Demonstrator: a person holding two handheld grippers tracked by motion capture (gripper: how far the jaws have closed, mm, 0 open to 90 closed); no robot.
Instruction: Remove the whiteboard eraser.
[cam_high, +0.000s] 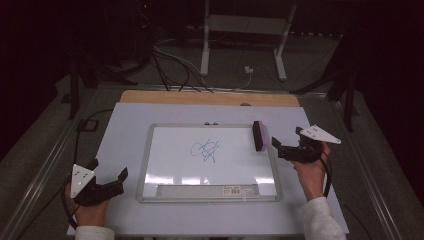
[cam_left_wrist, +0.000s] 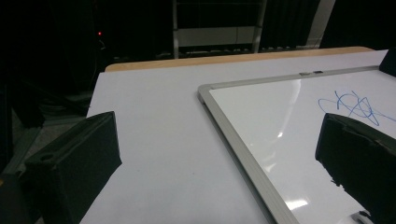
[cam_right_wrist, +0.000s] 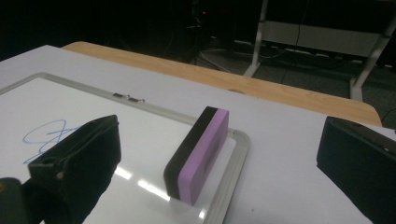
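A framed whiteboard (cam_high: 175, 162) lies in the middle of the table with a blue scribble (cam_high: 205, 150) at its centre. A purple and black eraser (cam_high: 258, 136) stands on its edge at the board's far right corner. My right gripper (cam_high: 287, 138) is open just right of the eraser, which sits ahead between the jaws in the right gripper view (cam_right_wrist: 198, 156), untouched. My left gripper (cam_high: 109, 169) is open and holds nothing, resting left of the board's near corner. In the left gripper view the board's frame (cam_left_wrist: 233, 140) and the scribble (cam_left_wrist: 355, 105) lie ahead to the right.
A white sheet (cam_high: 125, 125) covers the table, and the wooden table edge (cam_high: 210, 97) shows at the back. A pen tray with a label (cam_high: 210, 190) runs along the board's near edge. Metal stand legs (cam_high: 205, 50) and cables (cam_high: 170, 70) lie on the floor beyond.
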